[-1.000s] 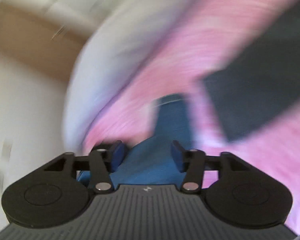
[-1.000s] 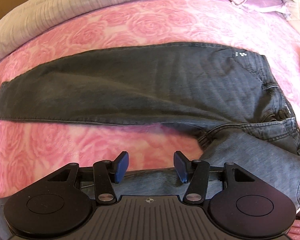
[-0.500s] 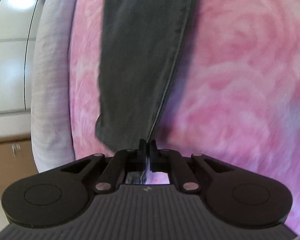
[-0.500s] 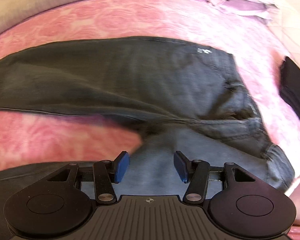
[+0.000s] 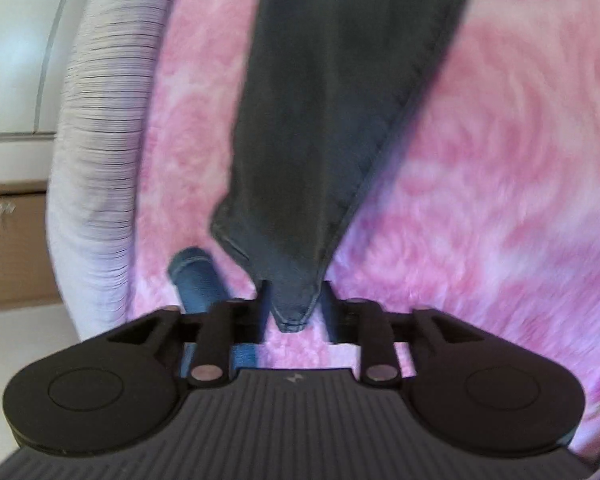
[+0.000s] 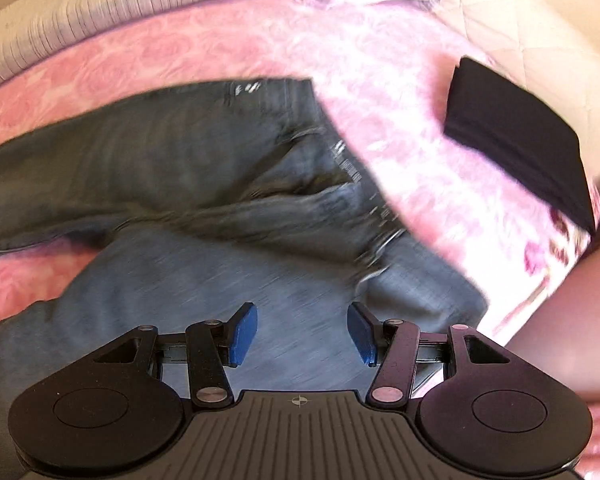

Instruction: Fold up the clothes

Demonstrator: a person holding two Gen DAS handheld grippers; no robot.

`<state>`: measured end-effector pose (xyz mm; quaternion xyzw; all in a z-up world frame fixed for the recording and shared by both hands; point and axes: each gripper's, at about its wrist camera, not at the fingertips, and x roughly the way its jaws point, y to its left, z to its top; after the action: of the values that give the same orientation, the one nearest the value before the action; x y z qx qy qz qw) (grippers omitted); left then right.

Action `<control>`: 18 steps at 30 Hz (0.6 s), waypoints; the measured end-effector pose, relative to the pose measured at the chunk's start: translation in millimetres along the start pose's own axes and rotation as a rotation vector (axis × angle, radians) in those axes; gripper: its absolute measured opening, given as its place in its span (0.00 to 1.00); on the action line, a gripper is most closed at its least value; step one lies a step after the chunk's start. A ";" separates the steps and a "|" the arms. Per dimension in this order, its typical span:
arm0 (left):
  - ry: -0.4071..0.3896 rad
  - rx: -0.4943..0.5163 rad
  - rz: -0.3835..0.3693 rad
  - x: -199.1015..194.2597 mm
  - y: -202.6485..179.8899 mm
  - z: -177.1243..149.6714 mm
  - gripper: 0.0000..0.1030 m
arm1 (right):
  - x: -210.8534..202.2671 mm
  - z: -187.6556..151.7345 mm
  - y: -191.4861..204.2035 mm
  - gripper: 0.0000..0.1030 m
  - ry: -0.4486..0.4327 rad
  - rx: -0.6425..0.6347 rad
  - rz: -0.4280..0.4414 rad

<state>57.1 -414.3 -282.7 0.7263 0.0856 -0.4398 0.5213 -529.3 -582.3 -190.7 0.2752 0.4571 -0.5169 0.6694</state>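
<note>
Right wrist view: small white marks sit on the jeans (image 6: 204, 152) near the waistband, and a pale strip of print runs down by the fly, but motion blur leaves none of it readable. The jeans are dark grey denim, faded lighter on the near leg, lying flat across a pink rose-patterned bedspread (image 6: 400, 92), waist toward the right, legs running off to the left. The right claw (image 6: 302, 334) hangs released, its blue pads well apart, over the paler near leg close to the crotch; whether the pads touch the cloth I cannot tell. A folded black garment (image 6: 516, 140) lies apart on the spread, beyond the waistband.

Left wrist view: one leg stretches away up the frame, its hem corner (image 5: 296, 304) pointing down between the fingers of the left claw (image 5: 294, 306). The fingers stand a little apart on either side of the corner and seem not to pinch it, though blur makes this uncertain. A blue denim piece (image 5: 198, 280) lies just beside, to the left.
</note>
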 end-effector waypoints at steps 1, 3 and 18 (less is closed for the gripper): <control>-0.013 -0.025 -0.003 -13.2 0.0 7.2 0.31 | 2.7 3.4 -12.0 0.52 -0.009 -0.021 0.023; -0.048 -0.082 -0.020 -40.9 -2.6 25.4 0.33 | 14.9 13.2 -35.9 0.52 -0.022 -0.067 0.069; -0.704 -0.308 -0.569 -225.2 -127.0 303.4 0.51 | 129.4 26.3 -152.6 0.37 -0.012 -0.118 0.647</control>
<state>-318.5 -535.4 -226.5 0.3949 0.1635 -0.7667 0.4791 -658.4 -709.3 -279.6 0.3636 0.3713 -0.2517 0.8164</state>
